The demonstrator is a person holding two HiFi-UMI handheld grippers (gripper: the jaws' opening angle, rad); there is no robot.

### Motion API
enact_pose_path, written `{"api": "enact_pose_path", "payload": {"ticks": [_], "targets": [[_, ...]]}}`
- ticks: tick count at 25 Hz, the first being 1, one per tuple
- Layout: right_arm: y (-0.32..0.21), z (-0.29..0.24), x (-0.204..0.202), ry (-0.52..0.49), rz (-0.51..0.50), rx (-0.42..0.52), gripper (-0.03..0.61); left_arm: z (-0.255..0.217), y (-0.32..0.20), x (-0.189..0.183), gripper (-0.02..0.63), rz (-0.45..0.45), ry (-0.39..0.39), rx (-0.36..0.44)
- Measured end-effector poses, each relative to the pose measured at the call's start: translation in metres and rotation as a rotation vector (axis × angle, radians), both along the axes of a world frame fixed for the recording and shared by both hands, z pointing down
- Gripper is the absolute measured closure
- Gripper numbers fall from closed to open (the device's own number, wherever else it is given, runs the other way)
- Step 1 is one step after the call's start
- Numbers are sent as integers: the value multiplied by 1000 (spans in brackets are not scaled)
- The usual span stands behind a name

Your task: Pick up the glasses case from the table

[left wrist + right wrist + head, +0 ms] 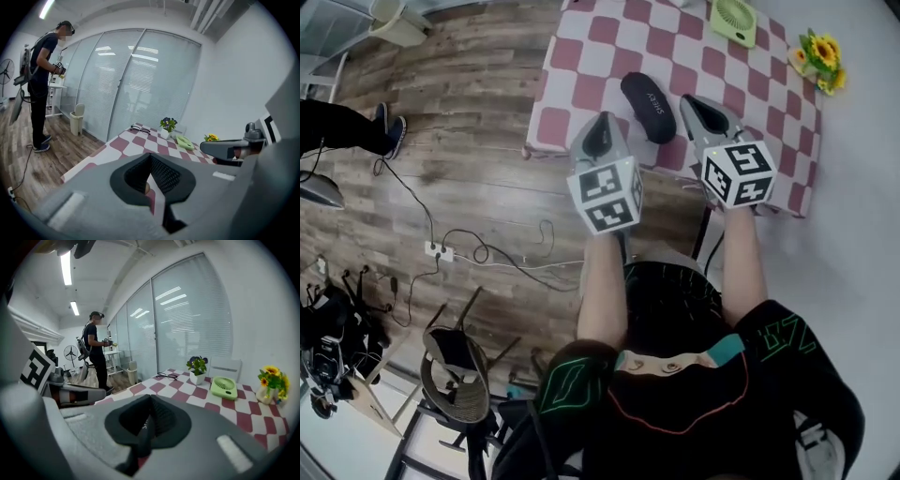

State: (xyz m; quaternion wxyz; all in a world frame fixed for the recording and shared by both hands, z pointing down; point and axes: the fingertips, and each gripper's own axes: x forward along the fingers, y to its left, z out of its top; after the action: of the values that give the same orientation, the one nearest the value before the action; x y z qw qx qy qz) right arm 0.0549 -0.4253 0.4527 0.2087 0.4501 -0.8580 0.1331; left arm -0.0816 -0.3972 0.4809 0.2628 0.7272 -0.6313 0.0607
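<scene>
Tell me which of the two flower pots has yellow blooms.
The yellow-flowered pot, right of the green fan in the right gripper view; the other plant, left of the fan, has purple blooms.

Reaching out: left forearm (pixel 602 281) and right forearm (pixel 741 262) forward.
The left gripper (pixel 602 127) and right gripper (pixel 698 108) tilt down, jaws together, seemingly empty.
</scene>
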Motion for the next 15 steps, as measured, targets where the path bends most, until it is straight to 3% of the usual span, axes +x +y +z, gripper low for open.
{"api": "enact_pose_path", "payload": {"ticks": [5, 8, 11, 15], "targets": [[-5, 25, -14, 94, -69, -53, 574, 17, -8, -3, 604, 9, 11, -20], [-10, 40, -20, 111, -107, -137, 460, 19, -18, -9, 604, 9, 19, -31], [-13, 57, -28, 135, -145, -214, 432, 26, -24, -18, 604, -10, 21, -47], [-19, 81, -30, 154, -180, -312, 346, 38, -29, -22, 604, -26, 11, -65]]}}
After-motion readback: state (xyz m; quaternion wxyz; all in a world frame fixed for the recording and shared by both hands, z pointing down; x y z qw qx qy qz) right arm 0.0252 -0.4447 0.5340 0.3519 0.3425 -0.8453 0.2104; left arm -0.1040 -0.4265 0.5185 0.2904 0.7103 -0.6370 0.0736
